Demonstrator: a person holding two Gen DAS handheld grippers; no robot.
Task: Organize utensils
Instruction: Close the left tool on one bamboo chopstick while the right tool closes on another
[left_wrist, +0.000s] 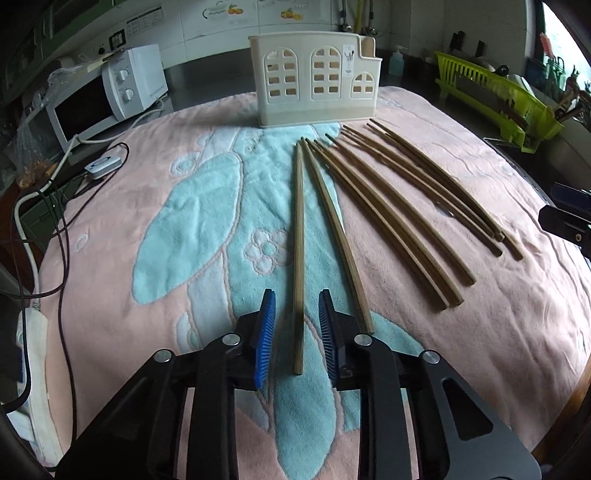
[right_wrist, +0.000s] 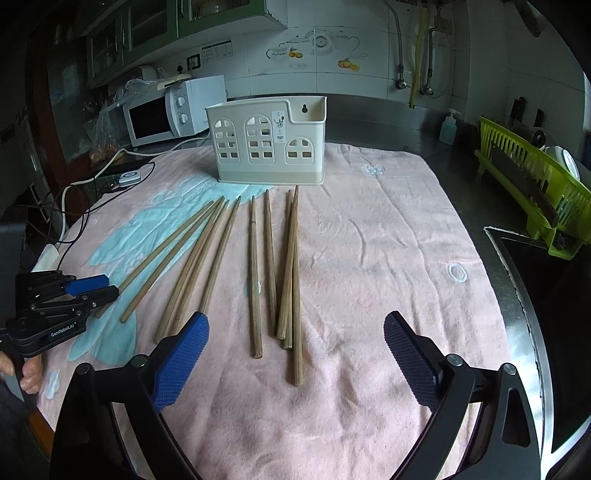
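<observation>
A pink and blue towel (right_wrist: 388, 258) covers the counter (right_wrist: 369, 107), most likely to keep the utensils from rolling or clattering. Toward the far edge stands a cream utensil holder (right_wrist: 266, 147) with arched cut-outs, open at the top and set upright so that sticks can drop in from above; it looks empty, though its inside is mostly hidden. Between the holder and the near edge lie the wooden chopsticks (right_wrist: 255, 280), loosely fanned with their thin tips toward the holder, a layout that leaves each butt end reachable from the near side. The left gripper (left_wrist: 297, 321) is low over the towel near the left edge of the fan, its fingers (left_wrist: 267, 325) drawn in to a narrow gap astride the leftmost chopstick (left_wrist: 298, 258); the blue pads flank the stick near its butt end but do not appear to press it yet, so I judge the grasp unfinished. The next chopstick lies just outside the right-hand finger. The right gripper (right_wrist: 295, 354) hangs spread wide and holds nothing, with several chopstick ends lying between and ahead of its fingers (right_wrist: 184, 354).
</observation>
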